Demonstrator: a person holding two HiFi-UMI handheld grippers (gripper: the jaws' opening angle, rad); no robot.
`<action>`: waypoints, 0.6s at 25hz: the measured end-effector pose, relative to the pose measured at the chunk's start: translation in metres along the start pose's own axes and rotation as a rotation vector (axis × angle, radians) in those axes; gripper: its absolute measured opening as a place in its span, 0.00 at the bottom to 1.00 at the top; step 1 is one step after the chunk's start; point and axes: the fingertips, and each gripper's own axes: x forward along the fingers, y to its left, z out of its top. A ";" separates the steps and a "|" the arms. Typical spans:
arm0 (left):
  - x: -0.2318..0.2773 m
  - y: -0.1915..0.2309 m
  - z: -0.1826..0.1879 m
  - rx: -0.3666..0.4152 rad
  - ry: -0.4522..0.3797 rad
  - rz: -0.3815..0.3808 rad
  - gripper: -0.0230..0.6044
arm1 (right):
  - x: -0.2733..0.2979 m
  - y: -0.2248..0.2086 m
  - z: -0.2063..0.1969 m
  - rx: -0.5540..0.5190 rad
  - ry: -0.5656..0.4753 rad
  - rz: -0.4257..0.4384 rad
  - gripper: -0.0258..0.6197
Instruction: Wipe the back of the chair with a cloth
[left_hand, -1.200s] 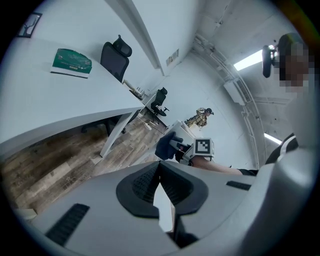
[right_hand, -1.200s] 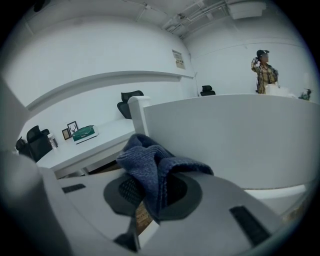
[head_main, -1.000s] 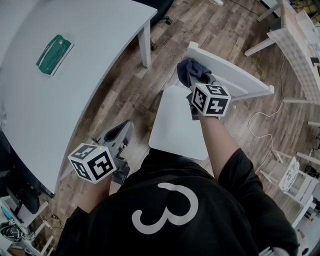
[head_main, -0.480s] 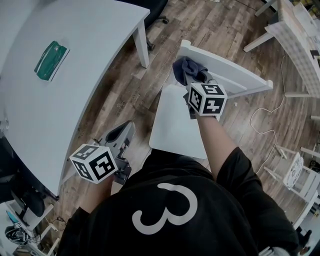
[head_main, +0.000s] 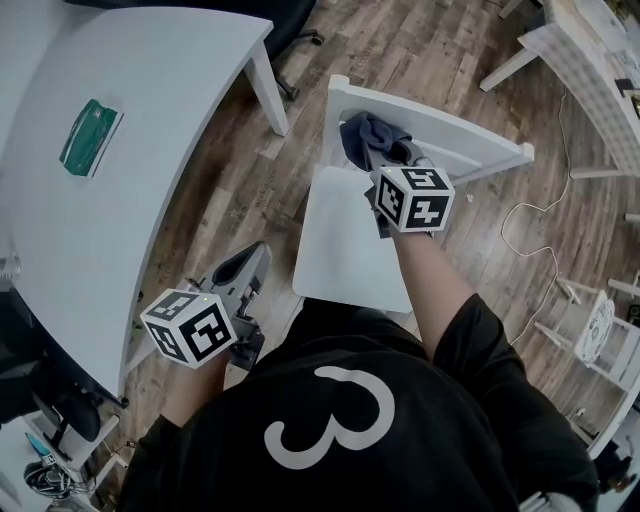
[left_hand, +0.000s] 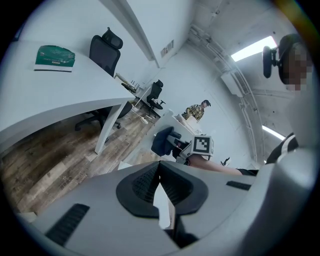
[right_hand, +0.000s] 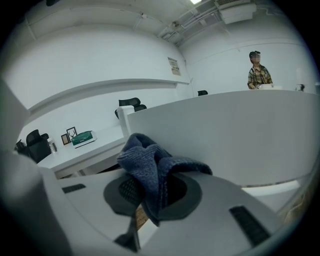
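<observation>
Office, long white desk (head_main: 130, 150), black swivel chairs (left_hand: 105, 52), wood-plank floor (head_main: 400, 50)

1 green packet (head_main: 90, 137) (perhaps tissues) lies on the white table (head_main: 160, 80).

- One large white numeral 3 (head_main: 338, 414) is being shown on the back of the person's black shirt (head_main: 450, 440). It is well behind the fingers (head_main: 237, 270) of the left gripper (head_main: 250, 256) and of the right gripper (head_main: 386, 150).
- Only black-and-white square patterns, no letters, are being carried on the cubes (head_main: 412, 196) just behind those fingers.
- Print on the green packet (head_main: 90, 136), well to the left of the fingers, is being lost to distance.
- The same is being noted of the wall notice (right_hand: 173, 65), far beyond the right fingers.
</observation>
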 end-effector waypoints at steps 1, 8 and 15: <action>0.002 -0.003 -0.001 0.005 0.004 -0.003 0.06 | -0.003 -0.004 0.000 0.002 -0.002 -0.003 0.12; 0.019 -0.024 -0.009 0.035 0.042 -0.028 0.06 | -0.026 -0.037 -0.005 0.031 -0.015 -0.048 0.12; 0.033 -0.046 -0.018 0.063 0.075 -0.055 0.06 | -0.056 -0.080 -0.013 0.066 -0.027 -0.121 0.12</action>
